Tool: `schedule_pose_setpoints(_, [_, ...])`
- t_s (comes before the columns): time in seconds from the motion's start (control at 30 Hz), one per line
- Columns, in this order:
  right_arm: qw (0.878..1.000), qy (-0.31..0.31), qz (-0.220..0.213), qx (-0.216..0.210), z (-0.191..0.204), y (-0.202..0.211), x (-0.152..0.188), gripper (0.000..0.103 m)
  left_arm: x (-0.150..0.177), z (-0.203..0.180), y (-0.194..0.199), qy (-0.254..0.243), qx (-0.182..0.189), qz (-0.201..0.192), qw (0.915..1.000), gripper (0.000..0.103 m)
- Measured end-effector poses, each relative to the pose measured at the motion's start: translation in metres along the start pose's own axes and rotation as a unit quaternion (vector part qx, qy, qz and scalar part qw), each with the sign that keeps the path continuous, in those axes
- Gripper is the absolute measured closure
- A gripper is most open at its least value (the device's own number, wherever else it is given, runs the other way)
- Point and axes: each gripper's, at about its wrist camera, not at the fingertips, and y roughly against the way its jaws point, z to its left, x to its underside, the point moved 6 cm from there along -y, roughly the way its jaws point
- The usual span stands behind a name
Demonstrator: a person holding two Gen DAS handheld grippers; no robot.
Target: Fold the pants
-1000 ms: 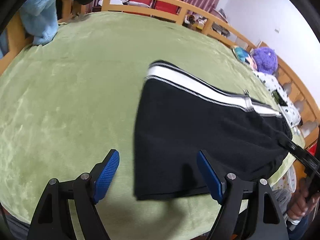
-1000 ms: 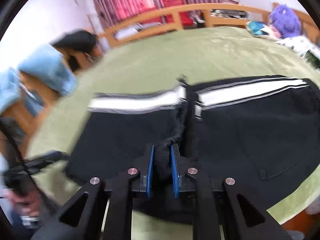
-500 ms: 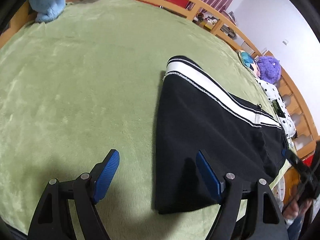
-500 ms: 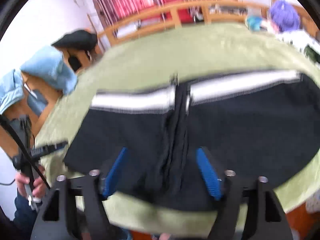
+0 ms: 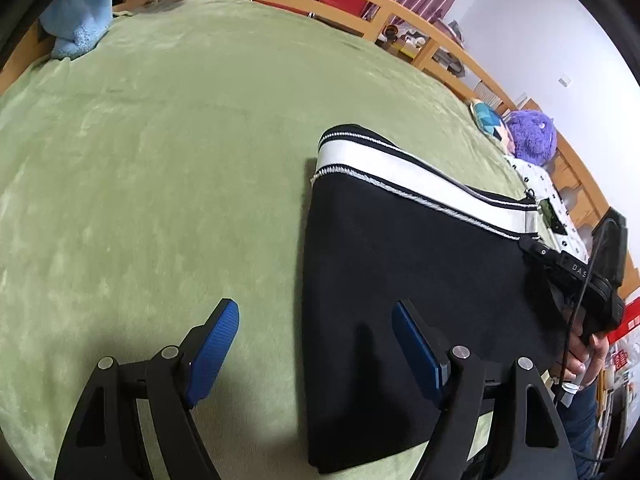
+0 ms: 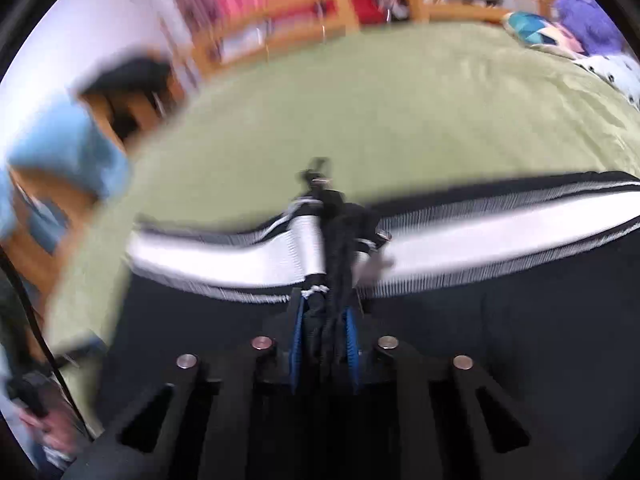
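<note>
Black pants (image 5: 420,264) with a white side stripe lie folded on the green blanket (image 5: 160,160). My left gripper (image 5: 320,344) is open and empty, low over the blanket, straddling the pants' left folded edge. In the blurred right wrist view, my right gripper (image 6: 323,336) is shut on a bunched fold of the pants (image 6: 500,320) just below the white stripe (image 6: 240,260). The right gripper also shows in the left wrist view (image 5: 576,276), at the pants' far end.
A wooden rail (image 5: 360,16) runs round the bed. A blue towel (image 5: 80,20) hangs at the far left. A purple plush toy (image 5: 532,140) and a spotted cloth (image 5: 548,196) lie at the right edge.
My right gripper was shut on the pants, opened half a second ago, and is now shut again on the bunched fold nearer the stripe. The left gripper stays open.
</note>
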Motion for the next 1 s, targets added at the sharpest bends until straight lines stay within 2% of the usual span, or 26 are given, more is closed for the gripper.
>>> schedule_pose_setpoints(0.07, [0.999, 0.016, 0.033, 0.03, -0.007, -0.017, 0.004, 0.084, -0.001, -0.004, -0.006, 0.003, 0.006, 0.011, 0.9999, 0.026])
schedule_pose_setpoints(0.13, [0.995, 0.025, 0.088, 0.049, -0.014, -0.041, 0.016, 0.071, 0.001, -0.007, -0.012, -0.002, 0.004, 0.027, 0.9996, 0.026])
schedule_pose_setpoints(0.17, [0.994, 0.027, 0.094, 0.045, -0.016, -0.042, 0.022, 0.071, 0.003, -0.008, -0.013, -0.002, 0.001, 0.031, 0.9995, 0.026])
schedule_pose_setpoints(0.27, [0.997, 0.011, 0.068, 0.04, -0.02, -0.008, 0.022, 0.063, 0.011, -0.013, -0.006, -0.007, 0.009, 0.026, 0.9996, 0.025])
schedule_pose_setpoints(0.3, [0.998, 0.001, 0.052, 0.04, -0.02, 0.006, 0.023, 0.062, 0.014, -0.014, -0.004, -0.01, 0.01, 0.026, 0.9996, 0.025])
schedule_pose_setpoints(0.33, [0.999, -0.004, 0.032, 0.035, -0.019, 0.024, 0.027, 0.057, 0.02, -0.016, -0.003, -0.015, 0.008, 0.03, 0.9994, 0.025])
schedule_pose_setpoints(0.37, [1.0, 0.0, 0.013, 0.028, -0.015, 0.043, 0.036, 0.052, 0.026, -0.016, -0.004, -0.018, 0.006, 0.036, 0.9992, 0.025])
schedule_pose_setpoints(0.43, [0.999, 0.017, 0.001, 0.031, -0.008, 0.062, 0.059, 0.05, 0.041, -0.019, -0.01, -0.029, -0.003, 0.053, 0.9982, 0.025])
schedule_pose_setpoints(0.53, [0.996, 0.05, 0.021, 0.064, -0.004, 0.063, 0.1, 0.05, 0.06, -0.026, -0.01, -0.085, -0.035, 0.038, 0.995, 0.024])
schedule_pose_setpoints(0.6, [0.996, 0.047, 0.018, 0.069, -0.013, 0.062, 0.122, 0.05, 0.061, -0.03, -0.007, -0.098, -0.049, 0.043, 0.9931, 0.025])
schedule_pose_setpoints(0.63, [0.996, 0.048, 0.009, 0.07, -0.014, 0.064, 0.124, 0.05, 0.057, -0.031, 0.0, -0.088, -0.051, 0.035, 0.9941, 0.026])
schedule_pose_setpoints(0.67, [0.996, 0.049, 0.007, 0.071, -0.012, 0.066, 0.122, 0.05, 0.052, -0.034, 0.009, -0.077, -0.04, 0.016, 0.9961, 0.026])
schedule_pose_setpoints(0.73, [0.997, 0.041, -0.009, 0.06, -0.007, 0.077, 0.11, 0.052, 0.042, -0.043, 0.017, -0.088, -0.021, 0.005, 0.9959, 0.024])
schedule_pose_setpoints(0.8, [0.997, 0.035, -0.041, 0.051, 0.0, 0.086, 0.095, 0.052, 0.03, -0.051, 0.015, -0.106, -0.034, 0.001, 0.9938, 0.024])
schedule_pose_setpoints(0.87, [0.994, 0.063, -0.06, 0.06, 0.01, 0.085, 0.071, 0.052, 0.011, -0.061, 0.011, -0.122, -0.033, -0.021, 0.9918, 0.024])
schedule_pose_setpoints(0.97, [0.988, 0.114, -0.067, 0.081, 0.026, 0.07, 0.036, 0.053, -0.019, -0.069, -0.005, -0.134, -0.042, -0.022, 0.9898, 0.024])
schedule_pose_setpoints(1.0, [0.987, 0.121, -0.067, 0.08, 0.03, 0.065, 0.027, 0.058, -0.029, -0.072, -0.01, -0.136, -0.04, -0.023, 0.9896, 0.024])
